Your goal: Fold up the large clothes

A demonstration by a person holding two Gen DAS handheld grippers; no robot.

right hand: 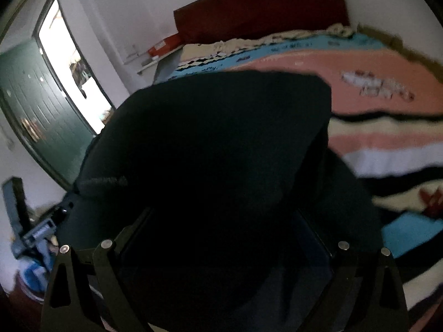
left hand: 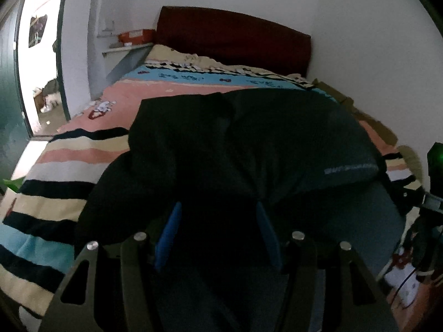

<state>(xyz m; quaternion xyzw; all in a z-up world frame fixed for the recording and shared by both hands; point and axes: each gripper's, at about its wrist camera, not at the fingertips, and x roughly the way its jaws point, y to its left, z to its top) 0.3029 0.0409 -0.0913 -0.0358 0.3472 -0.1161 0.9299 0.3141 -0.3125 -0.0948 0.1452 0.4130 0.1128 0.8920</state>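
Observation:
A large black garment (left hand: 249, 138) lies bunched on the striped bed blanket (left hand: 83, 152). A pale printed strip shows near its right edge. My left gripper (left hand: 218, 221) has its blue pads (left hand: 170, 235) set apart, with a thick bunch of the black cloth gathered between them and creases running out from the tips. In the right wrist view the same garment (right hand: 207, 138) rises as a dark lifted fold over my right gripper (right hand: 224, 221). Its jaws stand wide and its fingertips are buried in the cloth. The right gripper's body (left hand: 434, 171) shows at the far right edge of the left wrist view.
The bed has a dark red headboard (left hand: 235, 38) against a white wall. A shelf with an orange box (left hand: 135, 36) stands left of the headboard. A bright doorway (left hand: 36, 69) with a green door (right hand: 41, 105) lies to the left. The pink and striped blanket (right hand: 387, 138) spreads out to the right.

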